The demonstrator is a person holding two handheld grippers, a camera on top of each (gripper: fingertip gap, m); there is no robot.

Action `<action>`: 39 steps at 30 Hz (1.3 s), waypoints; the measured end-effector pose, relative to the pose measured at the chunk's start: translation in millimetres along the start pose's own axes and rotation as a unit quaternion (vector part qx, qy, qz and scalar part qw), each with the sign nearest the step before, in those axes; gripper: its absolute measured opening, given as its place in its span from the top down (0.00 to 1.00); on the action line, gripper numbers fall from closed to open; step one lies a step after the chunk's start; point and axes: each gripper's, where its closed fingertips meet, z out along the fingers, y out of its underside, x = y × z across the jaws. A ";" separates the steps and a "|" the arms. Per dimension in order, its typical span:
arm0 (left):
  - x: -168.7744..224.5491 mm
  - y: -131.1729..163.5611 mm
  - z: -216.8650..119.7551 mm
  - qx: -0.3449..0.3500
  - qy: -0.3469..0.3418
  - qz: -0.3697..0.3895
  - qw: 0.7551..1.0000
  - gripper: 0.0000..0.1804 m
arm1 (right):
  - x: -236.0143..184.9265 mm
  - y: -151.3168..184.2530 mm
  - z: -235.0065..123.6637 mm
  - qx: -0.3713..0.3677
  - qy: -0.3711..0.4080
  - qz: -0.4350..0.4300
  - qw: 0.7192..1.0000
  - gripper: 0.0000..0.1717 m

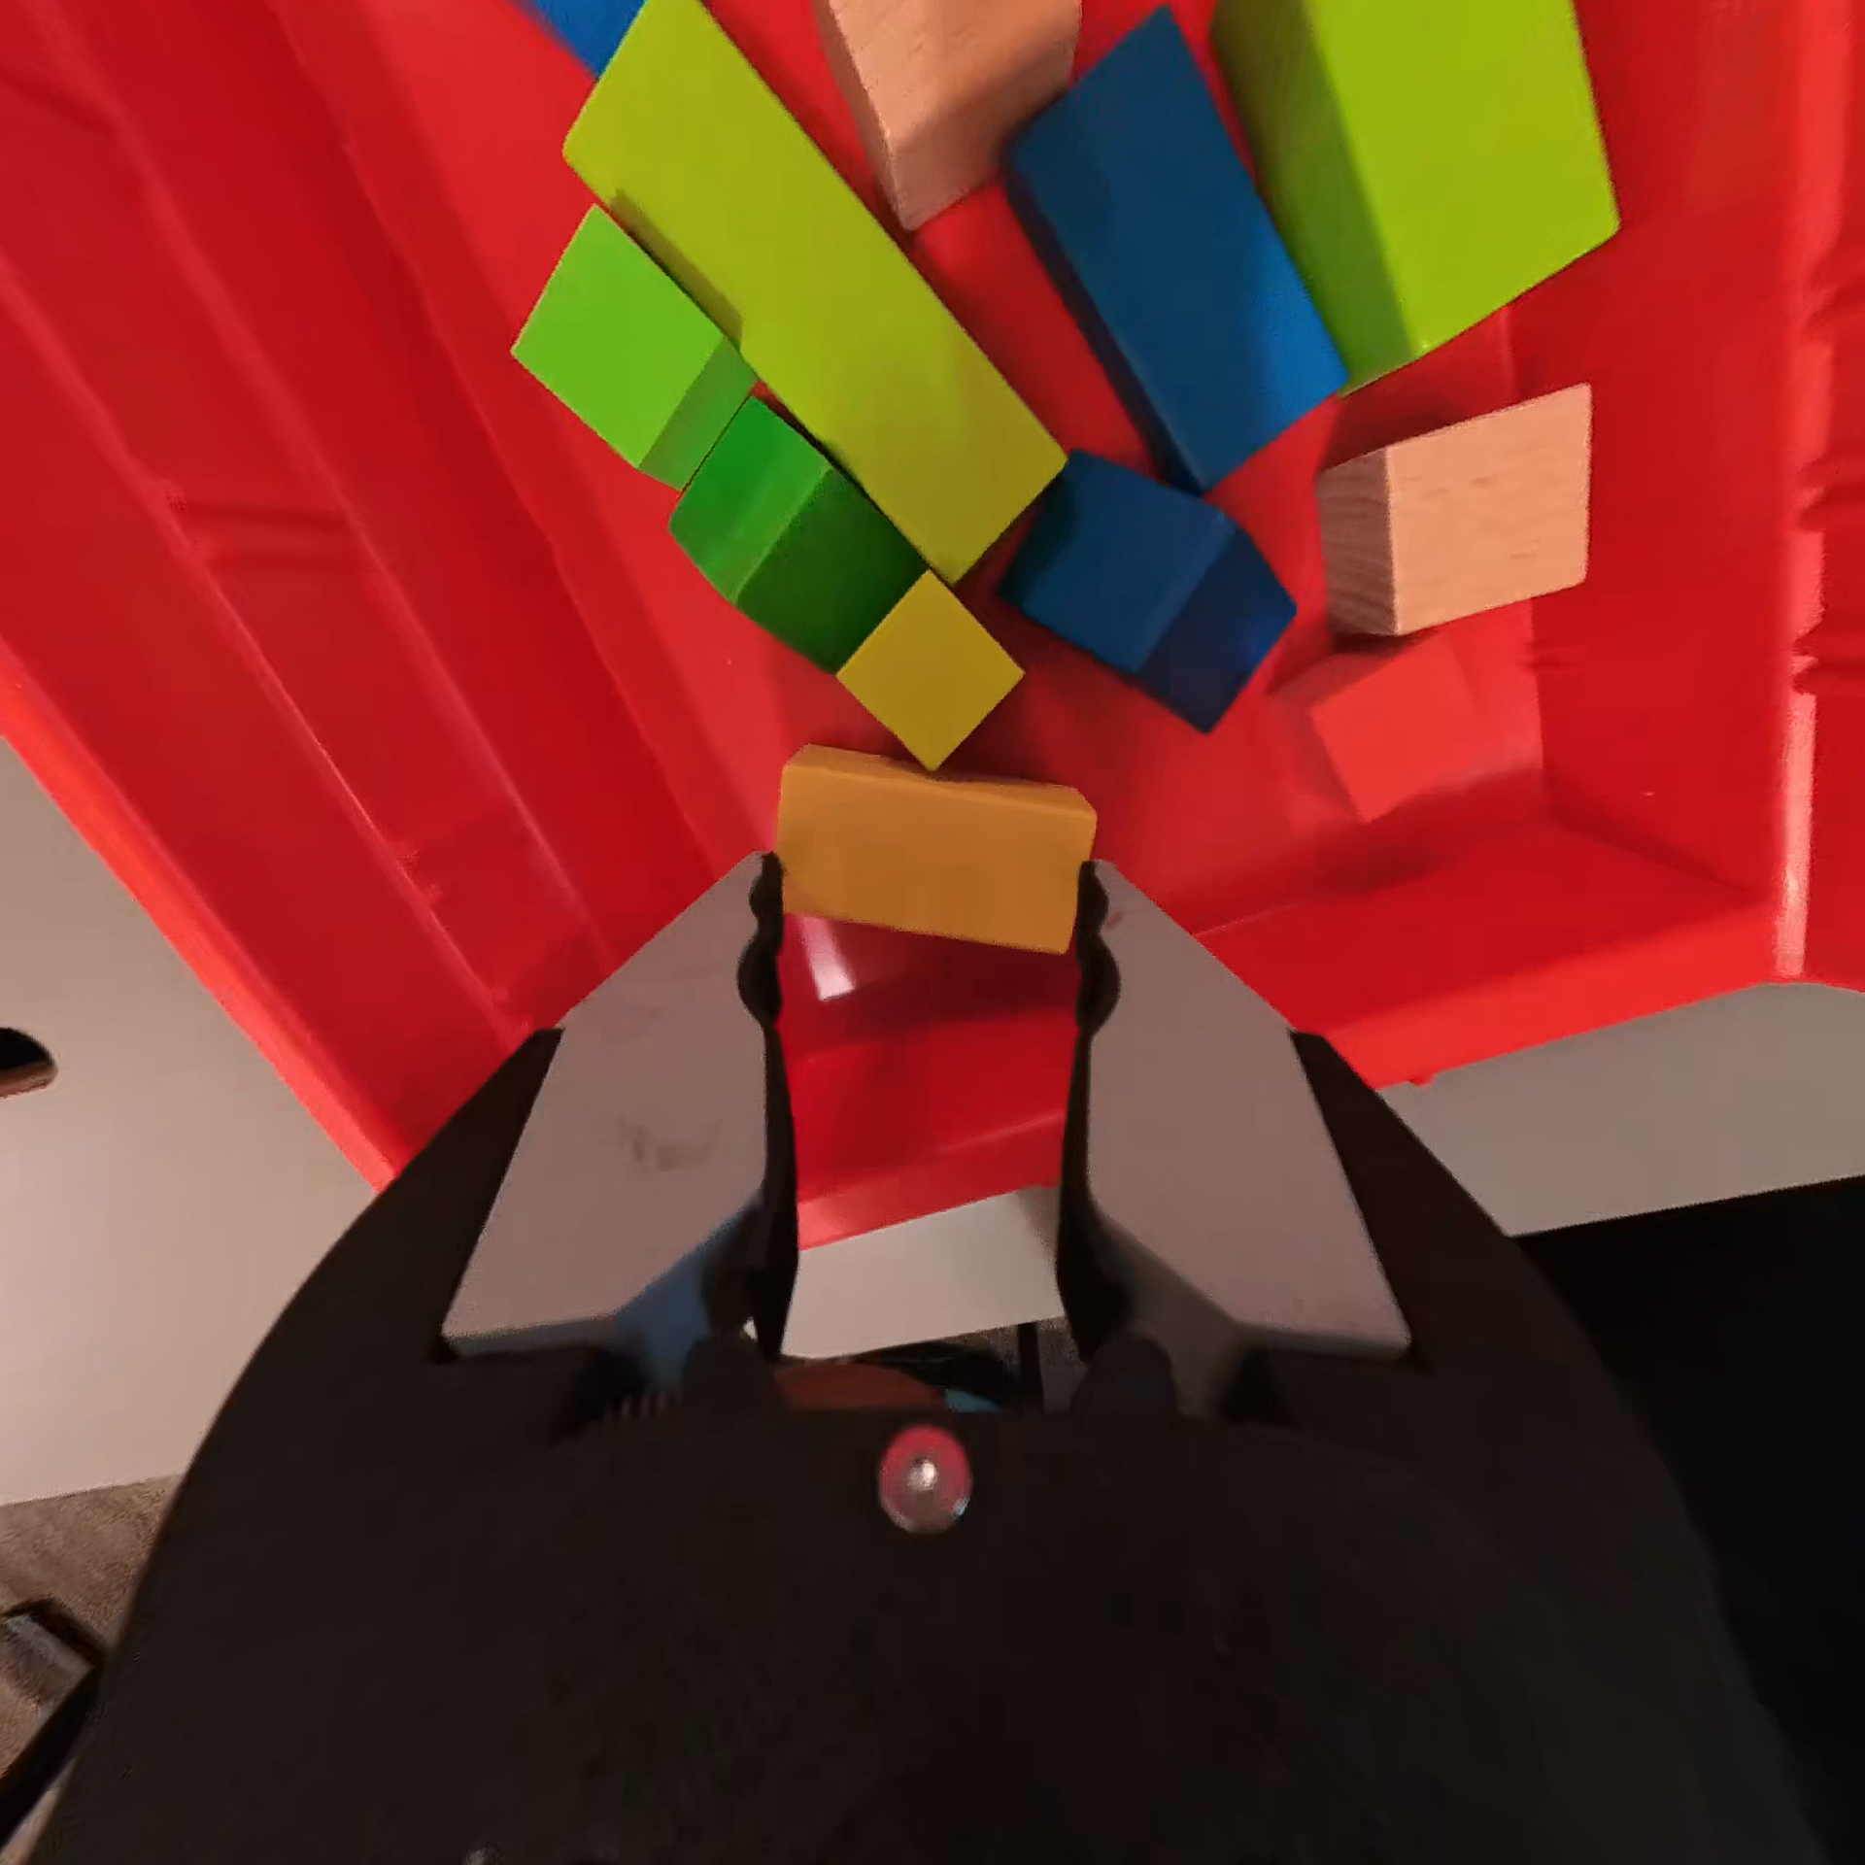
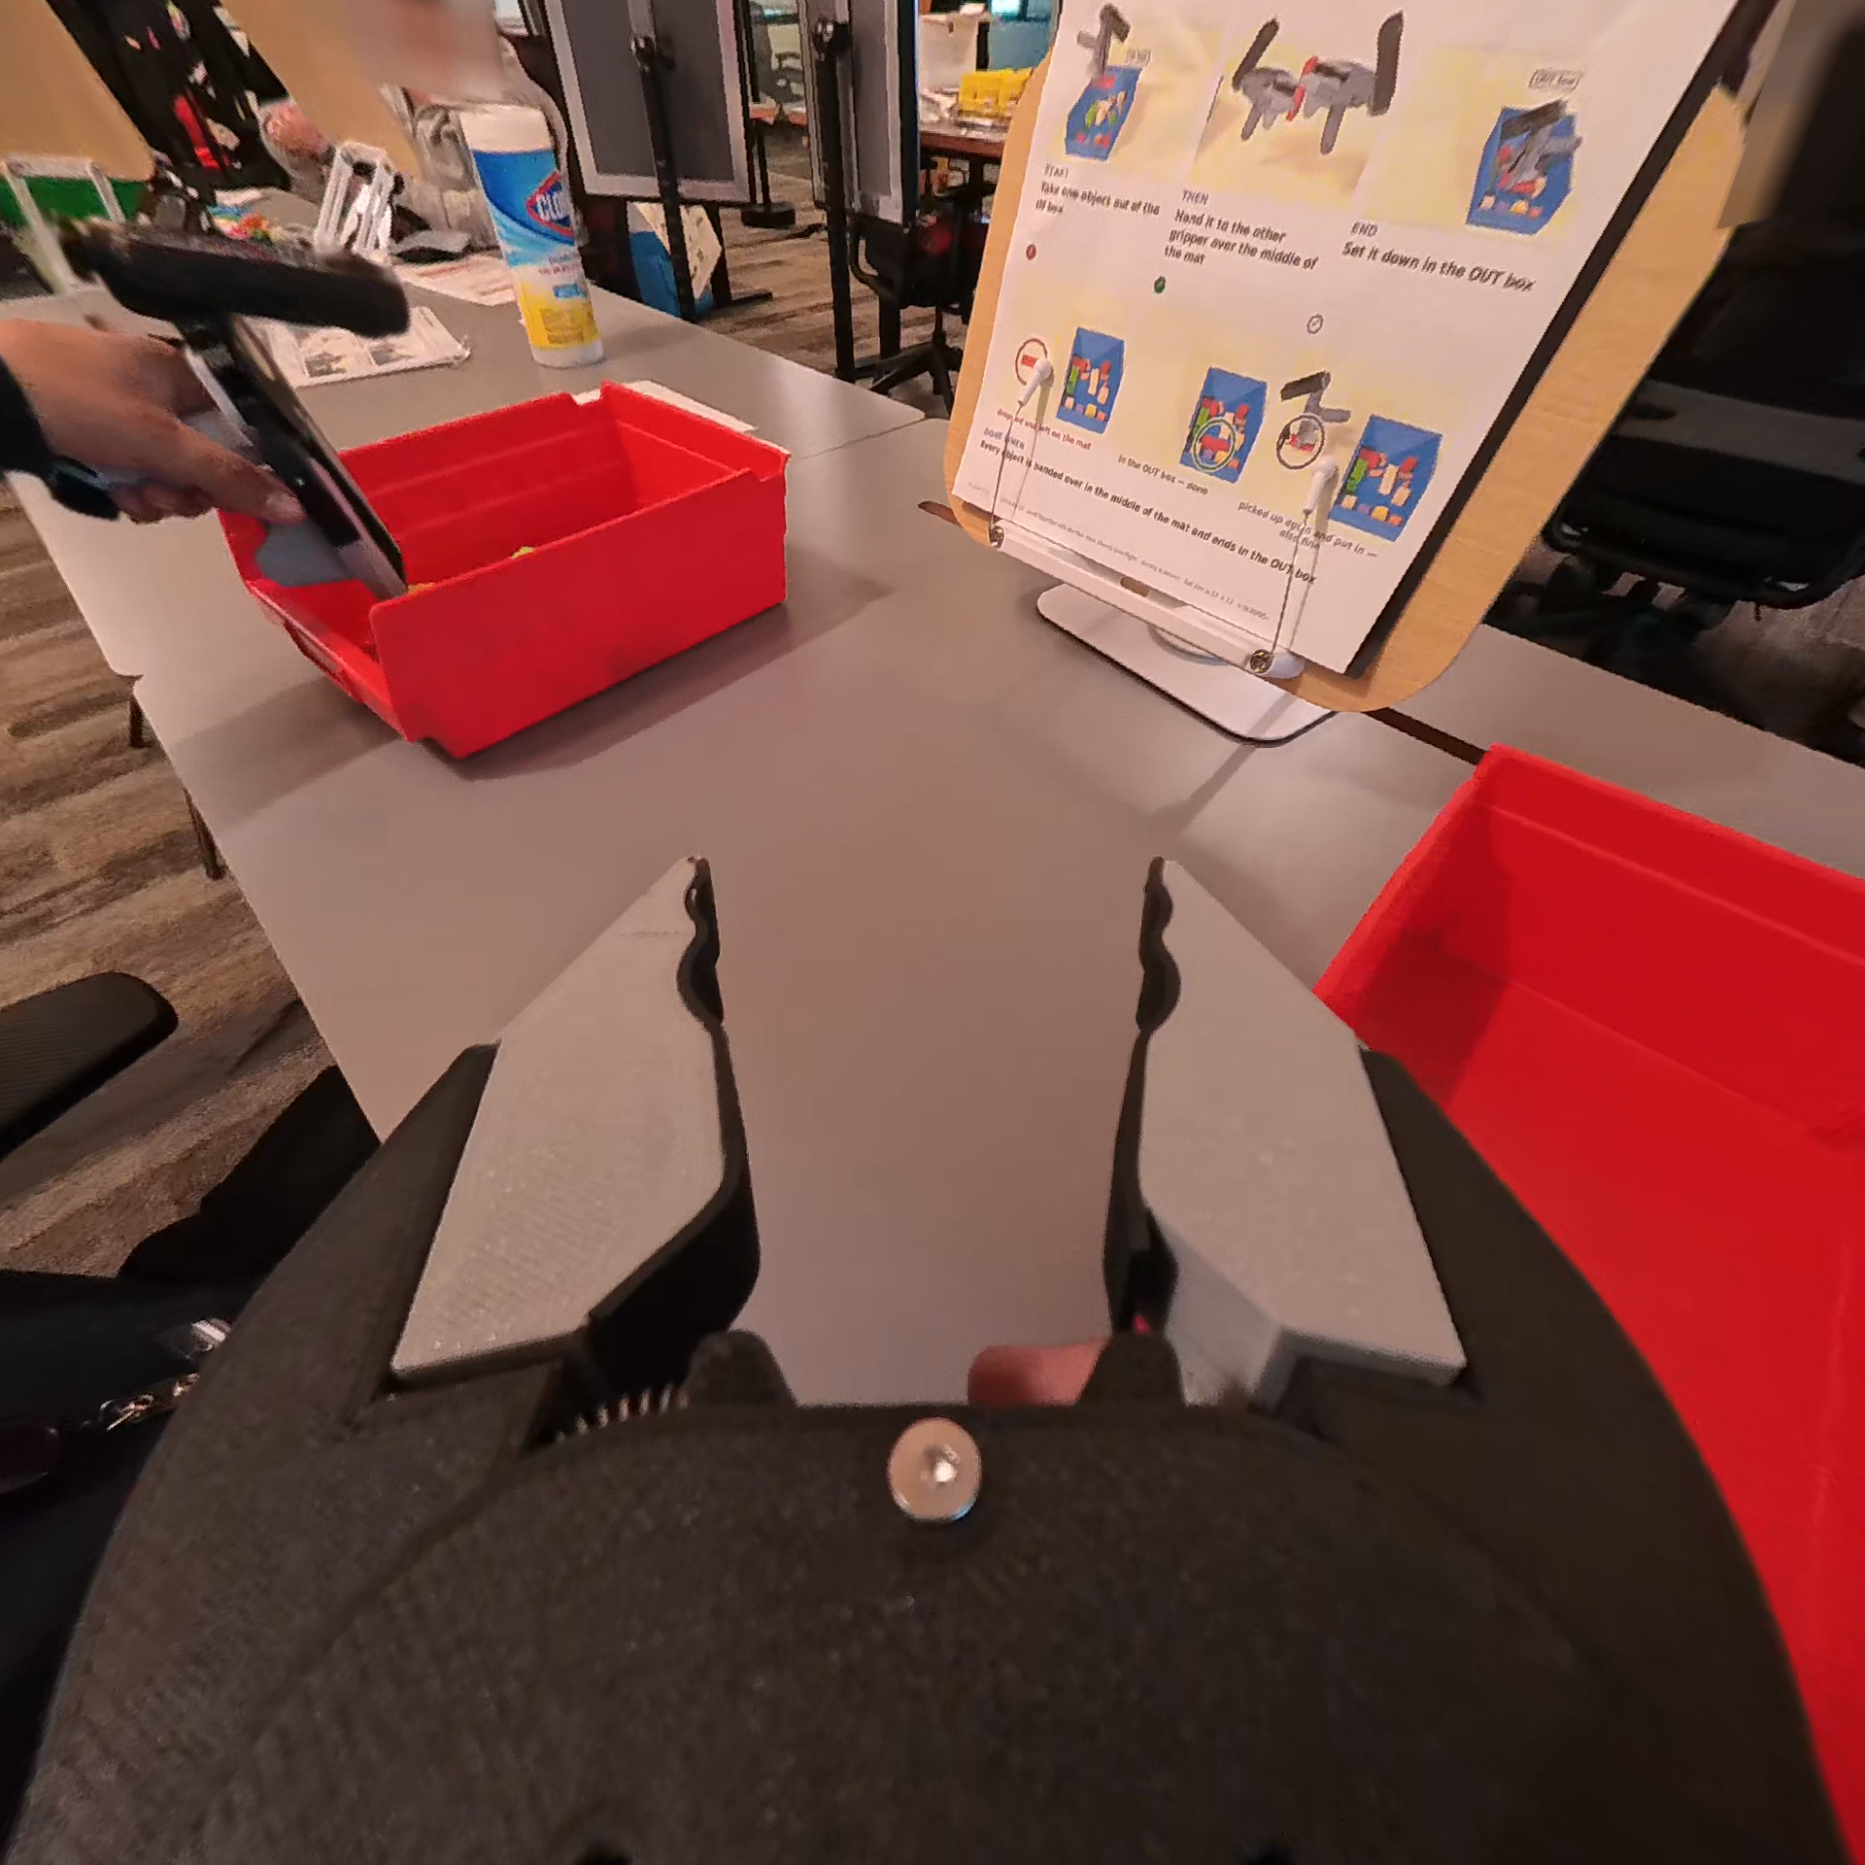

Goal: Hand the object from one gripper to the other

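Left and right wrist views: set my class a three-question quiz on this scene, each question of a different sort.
1. True or false: the right gripper holds a block.
2. The block nearest the left gripper is: A blue, B orange, C bare wood.
3. What colour is the bin that holds the blocks?
Key: 1 false, it is open and empty over the table; 2 B, the orange block; 3 red.
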 end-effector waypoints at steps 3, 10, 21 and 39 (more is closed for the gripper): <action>-2.2 0.2 -0.3 -0.017 -0.001 0.014 1.000 0.68 | 3.5 -3.7 -5.4 0.011 0.001 0.008 1.000 0.53; 9.6 5.8 -2.6 -0.031 0.043 0.043 0.998 0.60 | 3.4 -1.8 -2.9 0.005 0.004 0.000 1.000 0.53; -3.7 12.3 24.5 -0.080 -0.012 0.086 0.993 0.58 | 2.3 0.0 1.2 0.002 0.005 -0.008 1.000 0.54; 120.1 -56.7 -118.4 0.350 -0.096 0.283 0.888 0.62 | -54.0 7.7 29.4 -0.015 -0.119 0.011 0.993 0.55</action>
